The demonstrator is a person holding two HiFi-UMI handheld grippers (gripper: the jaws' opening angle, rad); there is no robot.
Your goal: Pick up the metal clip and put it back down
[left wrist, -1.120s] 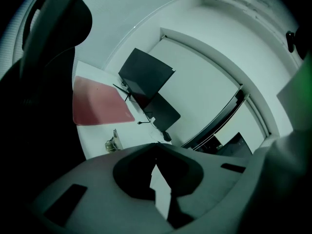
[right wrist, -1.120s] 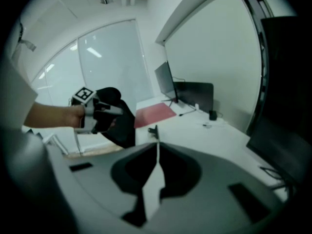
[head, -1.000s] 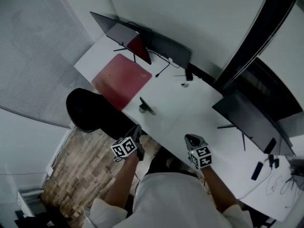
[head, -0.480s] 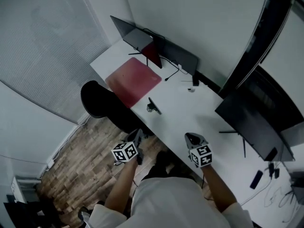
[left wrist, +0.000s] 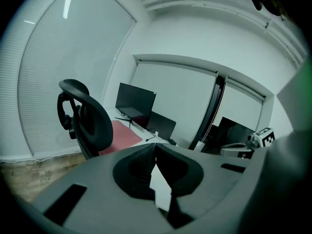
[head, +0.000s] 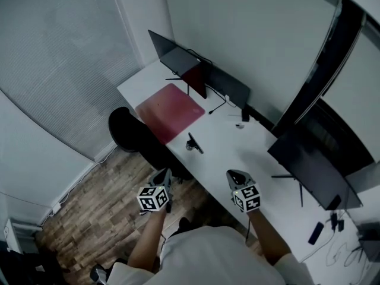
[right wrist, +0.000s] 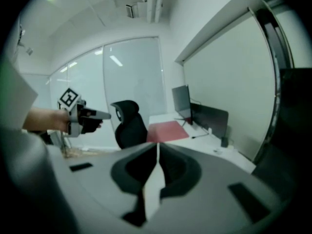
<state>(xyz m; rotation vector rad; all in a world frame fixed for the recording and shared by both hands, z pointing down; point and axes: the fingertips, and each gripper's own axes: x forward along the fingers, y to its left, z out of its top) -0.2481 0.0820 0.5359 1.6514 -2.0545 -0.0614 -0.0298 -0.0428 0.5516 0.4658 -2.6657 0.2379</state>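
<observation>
The metal clip [head: 193, 143] is a small dark piece lying on the white desk [head: 237, 153], just right of the red mat [head: 170, 110]. My left gripper [head: 162, 177] hangs off the desk's near edge, above the wooden floor, well short of the clip. Its jaws are shut with nothing between them [left wrist: 155, 146]. My right gripper [head: 234, 176] is held over the desk's near edge, to the right of the clip and apart from it. It is also shut and empty [right wrist: 157, 146]. The clip does not show in either gripper view.
A black office chair [head: 132, 136] stands at the desk's left side beside the mat. Dark monitors [head: 178, 58] [head: 312, 162] stand along the back and right of the desk. Cables and small devices [head: 317, 233] lie at the far right. A window blind [head: 53, 64] fills the left.
Both grippers have risen and stayed shut. The head view has pulled back, so desk and clip look smaller and farther away. The clip has not moved on the desk.
</observation>
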